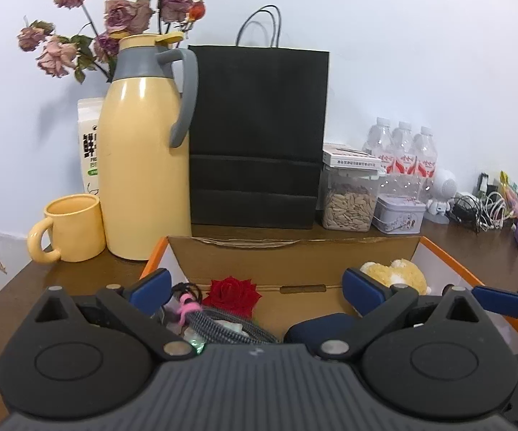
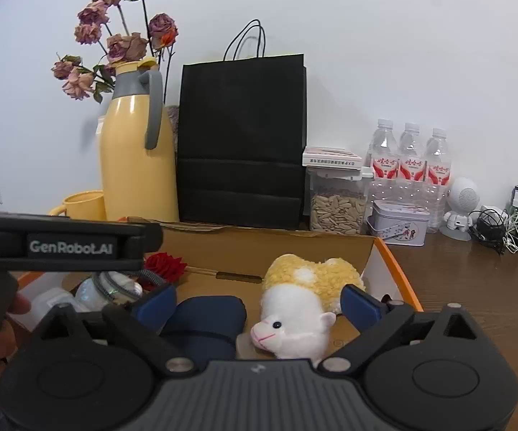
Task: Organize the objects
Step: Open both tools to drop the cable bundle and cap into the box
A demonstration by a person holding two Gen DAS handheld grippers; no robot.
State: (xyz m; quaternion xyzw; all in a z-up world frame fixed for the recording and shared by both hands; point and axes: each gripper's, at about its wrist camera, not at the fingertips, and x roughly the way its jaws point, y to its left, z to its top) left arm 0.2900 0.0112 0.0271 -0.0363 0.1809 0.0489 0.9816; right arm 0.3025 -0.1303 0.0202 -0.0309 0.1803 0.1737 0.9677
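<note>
An open cardboard box (image 1: 294,255) (image 2: 377,255) with orange edges sits on the brown table. Inside lie a red fabric rose (image 1: 232,292) (image 2: 165,265), a dark blue pouch (image 2: 205,319) (image 1: 316,327), a yellow-and-white plush sheep (image 2: 302,301) (image 1: 399,273), a grey cable bundle with a pink tie (image 1: 201,316) and a clear jar (image 2: 108,289). My left gripper (image 1: 257,287) is open and empty above the box's left half. My right gripper (image 2: 259,303) is open, its fingers on either side of the pouch and sheep, touching neither that I can tell.
Behind the box stand a yellow thermos jug (image 1: 143,158), a yellow mug (image 1: 70,226), a black paper bag (image 1: 257,136), a seed container (image 1: 348,197), a tin (image 1: 399,213), three water bottles (image 1: 402,151) and dried roses (image 1: 115,25). Cables (image 1: 481,208) lie at the right.
</note>
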